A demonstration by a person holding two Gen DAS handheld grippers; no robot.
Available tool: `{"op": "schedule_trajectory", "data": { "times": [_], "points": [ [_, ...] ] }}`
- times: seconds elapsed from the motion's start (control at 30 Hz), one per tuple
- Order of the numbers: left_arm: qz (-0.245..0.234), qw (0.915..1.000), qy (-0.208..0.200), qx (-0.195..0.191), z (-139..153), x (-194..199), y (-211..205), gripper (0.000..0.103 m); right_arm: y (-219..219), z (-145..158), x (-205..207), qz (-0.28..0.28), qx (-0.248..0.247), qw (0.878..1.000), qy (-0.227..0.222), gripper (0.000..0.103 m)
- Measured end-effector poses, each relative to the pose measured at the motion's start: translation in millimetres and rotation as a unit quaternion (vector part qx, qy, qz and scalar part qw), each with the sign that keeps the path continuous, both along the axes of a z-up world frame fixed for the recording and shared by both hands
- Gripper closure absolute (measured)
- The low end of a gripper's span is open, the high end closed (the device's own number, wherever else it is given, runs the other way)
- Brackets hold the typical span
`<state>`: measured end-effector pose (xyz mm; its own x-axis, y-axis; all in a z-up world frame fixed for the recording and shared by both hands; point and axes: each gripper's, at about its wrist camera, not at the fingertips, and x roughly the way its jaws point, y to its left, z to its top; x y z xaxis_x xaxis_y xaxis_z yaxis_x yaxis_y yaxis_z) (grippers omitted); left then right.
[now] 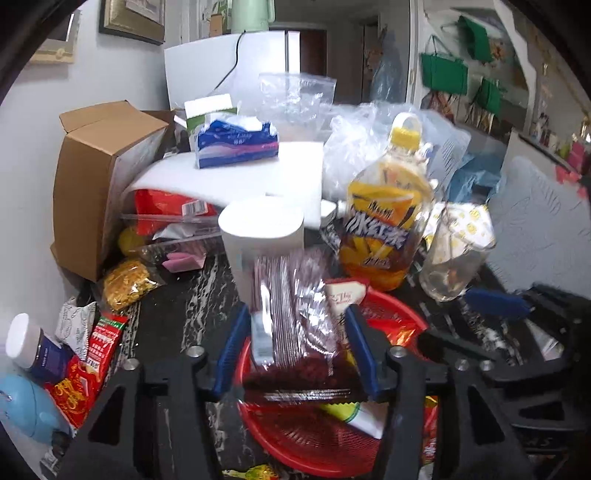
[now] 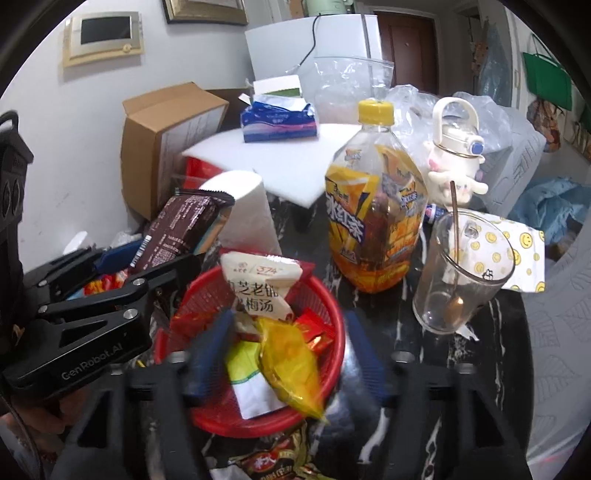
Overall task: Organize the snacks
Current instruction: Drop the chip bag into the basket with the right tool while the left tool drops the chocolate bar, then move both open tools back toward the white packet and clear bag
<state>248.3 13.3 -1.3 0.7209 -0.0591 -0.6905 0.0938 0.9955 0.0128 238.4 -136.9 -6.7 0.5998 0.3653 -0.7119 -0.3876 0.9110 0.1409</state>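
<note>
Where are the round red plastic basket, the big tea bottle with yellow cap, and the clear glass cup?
Red plastic basket (image 2: 325, 295), right wrist view, right rim.
Tea bottle (image 2: 373, 221), right wrist view, label.
Glass cup (image 2: 436, 295), right wrist view, left wall.

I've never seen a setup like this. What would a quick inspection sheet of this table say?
Surface: dark marbled tabletop, crowded.
Job's things: red basket holding snack packets, with a white packet standing in it.
Clutter: iced tea bottle, glass with spoon, tissue pack, cardboard box, paper roll.
Grippers: left gripper open, brown packet between its fingers; right gripper open, yellow packet between its fingers over the basket.
Cables: black cable running down a white appliance.
Surroundings: wall panel, brown door, hanging green bags.
</note>
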Motion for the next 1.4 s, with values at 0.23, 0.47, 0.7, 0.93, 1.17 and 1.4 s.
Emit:
{"op": "schedule_trajectory", "data": {
  "times": [0.23, 0.47, 0.7, 0.93, 1.17, 1.4],
  "points": [
    [0.01, 0.9999, 0.012, 0.007, -5.9, 2.9, 1.1, 0.027, -2.1, -0.6, 1.1, -0.018, -0.02, 1.0, 0.003, 0.035],
    [0.009, 0.9999, 0.007, 0.008, -0.2, -2.4, 0.3, 0.027, -3.8, 2.2, -0.5, -0.02, -0.023, 1.0, 0.0, 0.035],
    [0.019, 0.9997, -0.004, 0.012, 8.8, -15.7, 2.8, 0.027, -5.8, 4.8, -7.4, -0.027, -0.021, 0.999, -0.005, 0.035],
    [0.02, 0.9996, -0.015, 0.012, 22.0, -45.3, 6.9, 0.027, -5.1, 12.8, -29.6, -0.032, -0.017, 0.999, -0.012, 0.035],
    [0.029, 0.9987, -0.043, 0.002, 51.1, -92.6, 13.7, 0.027, -1.7, 36.0, -70.0, -0.03, -0.002, 0.999, -0.03, 0.035],
    [0.036, 0.9962, -0.078, 0.017, 79.2, -147.7, 16.3, 0.027, 0.6, 67.3, -123.0, -0.032, 0.003, 0.997, -0.067, 0.035]
  ]
}}
